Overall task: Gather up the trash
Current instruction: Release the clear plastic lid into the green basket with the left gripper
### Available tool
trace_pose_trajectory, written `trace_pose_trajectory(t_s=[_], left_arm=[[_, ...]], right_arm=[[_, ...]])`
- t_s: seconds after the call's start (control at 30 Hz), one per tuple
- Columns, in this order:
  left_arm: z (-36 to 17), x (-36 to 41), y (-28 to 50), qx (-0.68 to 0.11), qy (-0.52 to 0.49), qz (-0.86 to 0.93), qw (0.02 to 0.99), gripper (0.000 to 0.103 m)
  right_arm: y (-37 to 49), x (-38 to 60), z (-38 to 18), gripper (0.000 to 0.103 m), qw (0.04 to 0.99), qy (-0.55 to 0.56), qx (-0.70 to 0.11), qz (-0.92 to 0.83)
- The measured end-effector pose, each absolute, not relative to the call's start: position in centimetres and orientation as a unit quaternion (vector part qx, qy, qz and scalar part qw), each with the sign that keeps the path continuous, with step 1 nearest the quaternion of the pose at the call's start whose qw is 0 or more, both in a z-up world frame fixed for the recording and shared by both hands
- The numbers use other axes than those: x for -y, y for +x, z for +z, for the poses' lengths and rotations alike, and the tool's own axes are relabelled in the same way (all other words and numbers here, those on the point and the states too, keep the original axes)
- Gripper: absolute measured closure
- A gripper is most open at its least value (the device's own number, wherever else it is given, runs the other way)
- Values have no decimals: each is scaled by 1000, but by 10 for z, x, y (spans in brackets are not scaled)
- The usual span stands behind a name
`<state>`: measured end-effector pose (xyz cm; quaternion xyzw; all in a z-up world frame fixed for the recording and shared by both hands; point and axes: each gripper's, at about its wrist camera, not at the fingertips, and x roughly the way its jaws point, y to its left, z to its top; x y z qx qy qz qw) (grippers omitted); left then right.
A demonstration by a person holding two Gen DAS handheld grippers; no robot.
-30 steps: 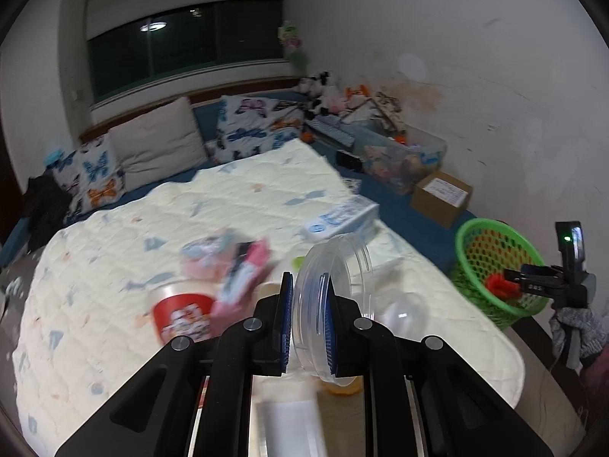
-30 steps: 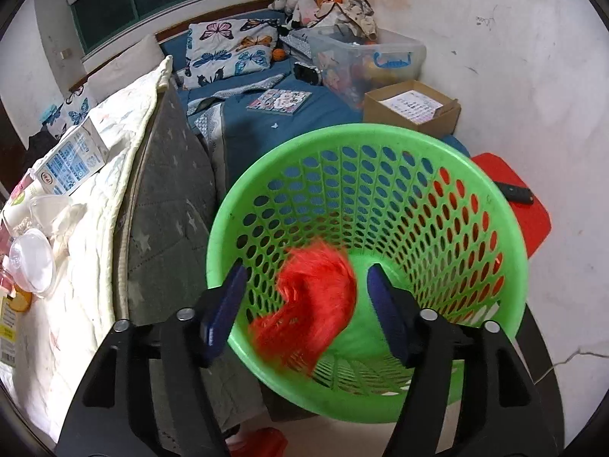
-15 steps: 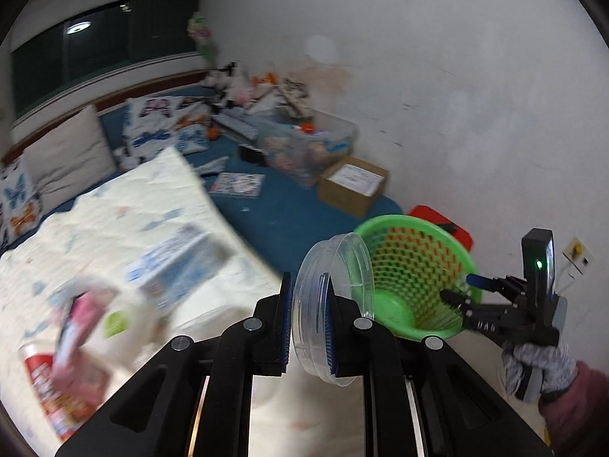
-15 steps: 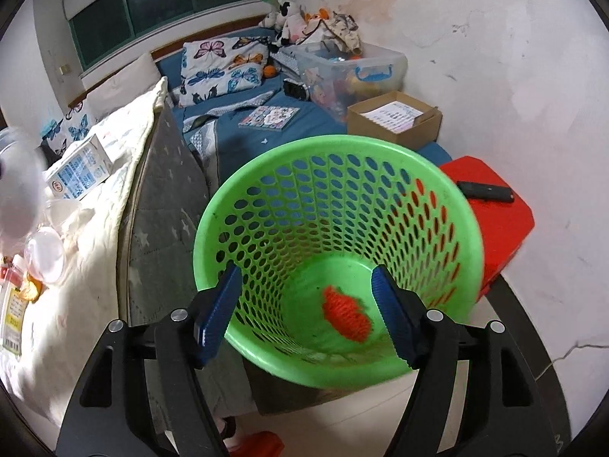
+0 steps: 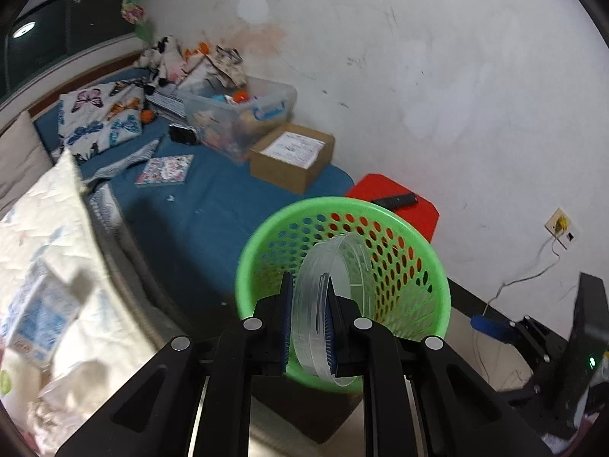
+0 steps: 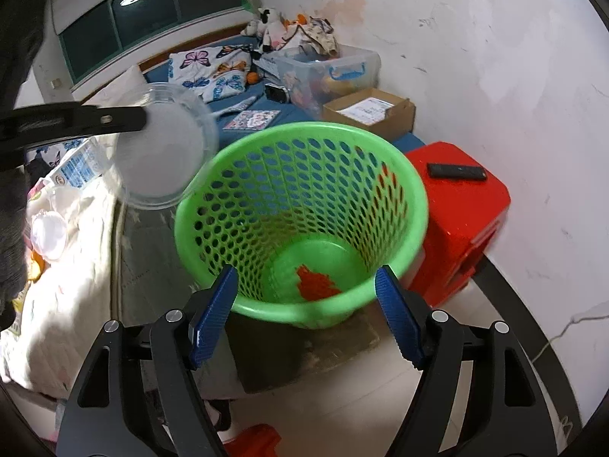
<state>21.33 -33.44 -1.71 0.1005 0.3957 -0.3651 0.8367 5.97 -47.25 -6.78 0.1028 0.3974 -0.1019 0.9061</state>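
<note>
A clear round plastic lid (image 5: 335, 297) is held on edge at the rim of a green perforated waste basket (image 6: 304, 205), which stands upright on the floor. A red scrap (image 6: 316, 283) is seen at its bottom.

Clear plastic lid (image 5: 332, 301): lower edge hidden between the left gripper (image 5: 309, 323) pads.
Green basket (image 5: 407, 251): near rim covered by lid and gripper; floor unseen in left view.
Quilt clutter (image 5: 42, 316): smeared by blur, unreadable.
Right gripper (image 5: 491, 325): mostly cut off at frame edge.
</note>
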Motion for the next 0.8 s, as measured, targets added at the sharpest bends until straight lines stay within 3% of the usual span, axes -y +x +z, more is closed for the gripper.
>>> trace_pose_trajectory(t_s=[0.23, 0.27, 0.37, 0.8], left_arm=[[-40, 370, 211, -425, 107, -385, 812, 84], [-42, 371, 210, -428, 107, -388, 809, 81], [-42, 370, 208, -425, 99, -393, 809, 58], [-12, 296, 186, -392, 84, -360, 842, 57]], right_arm=[[50, 481, -71, 28, 903, 117, -398, -112], [50, 483, -71, 28, 903, 118, -399, -112], [50, 483, -73, 28, 902, 119, -400, -111], [53, 451, -55, 28, 913, 109, -386, -72]])
